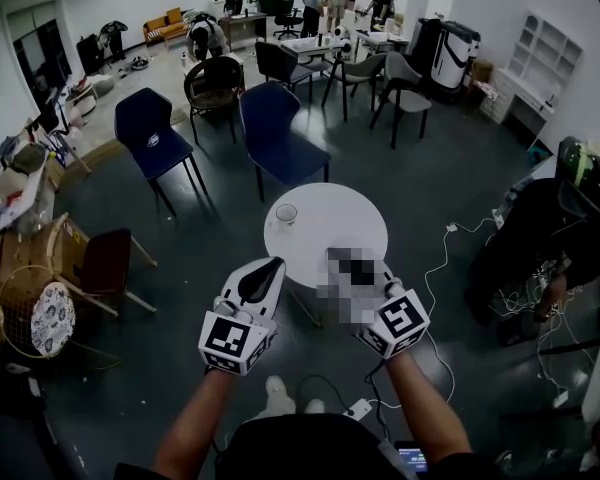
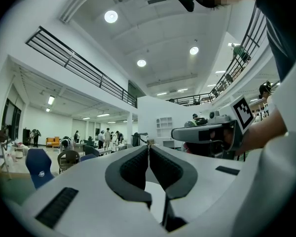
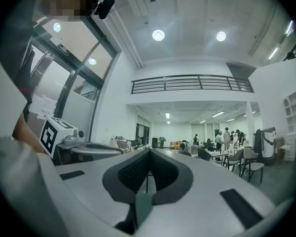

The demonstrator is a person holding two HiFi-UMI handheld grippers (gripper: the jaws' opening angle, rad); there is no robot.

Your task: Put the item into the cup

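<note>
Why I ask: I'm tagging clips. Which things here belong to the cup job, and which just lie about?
Job: cup, white table, left gripper and right gripper, both shut and empty; no item shows.
Lying about: blue chairs, grey chairs, floor power strip, white cable.

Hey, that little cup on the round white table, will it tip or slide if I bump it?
The cup looks small and see-through, so it is probably light and easily knocked over. It stands on a smooth white table, so a nudge would likely slide it. Its material is unclear.
</note>
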